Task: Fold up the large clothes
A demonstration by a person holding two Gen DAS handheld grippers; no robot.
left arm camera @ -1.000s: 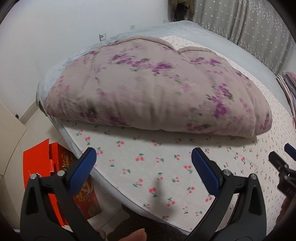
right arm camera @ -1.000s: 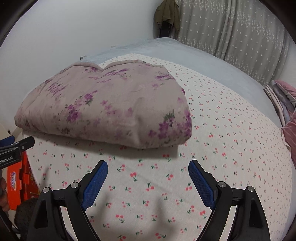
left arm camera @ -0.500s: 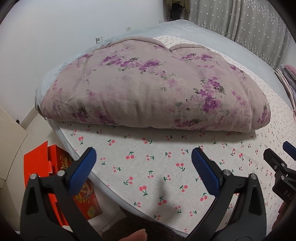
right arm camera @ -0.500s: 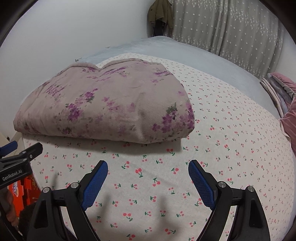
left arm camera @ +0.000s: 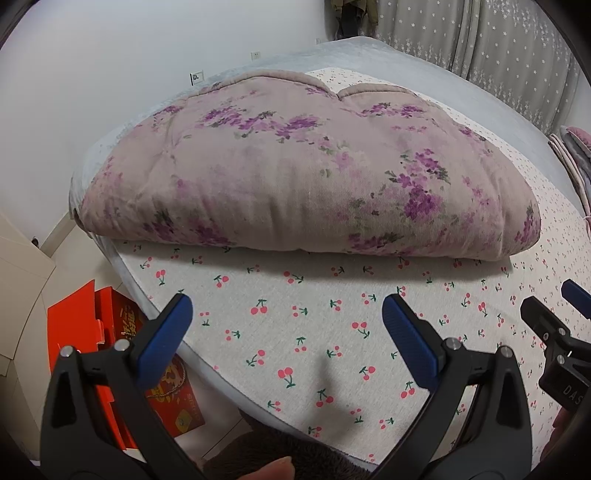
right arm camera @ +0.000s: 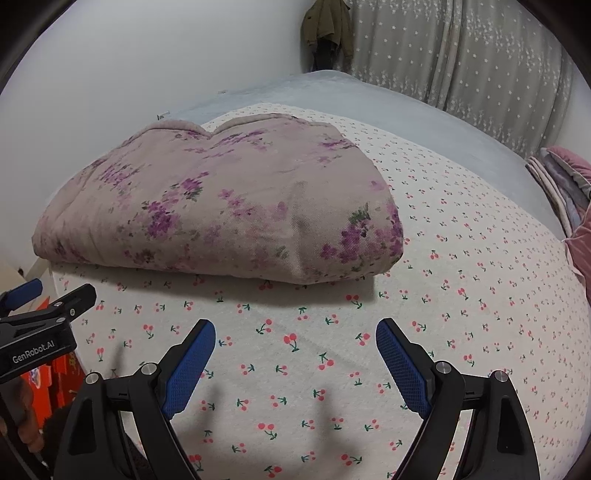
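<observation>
One folded quilt (left arm camera: pixel 306 166), dusty pink with purple flowers, lies on a bed's cherry-print sheet (left arm camera: pixel 295 332). In the left wrist view it fills the middle and upper part of the frame; its near folded edge runs across the centre, and its left end reaches the bed's rounded edge at centre left. In the right wrist view the quilt (right arm camera: pixel 221 199) sits left of centre, with a wide stretch of bare sheet (right arm camera: pixel 480 277) open to its right and below it.

Two tongs are present. The left tongs (left arm camera: pixel 286 321) hover over the sheet at the bottom of their frame, blue pads spread wide, nothing between them. The right tongs (right arm camera: pixel 295 347) are likewise spread and empty, just short of the quilt's near edge.

Off the bed, lower left, one red box (left arm camera: pixel 110 332) stands on the floor. Grey star-print curtains (right arm camera: pixel 461 55) hang upper right. One dark jacket (right arm camera: pixel 327 26) hangs at top centre.
</observation>
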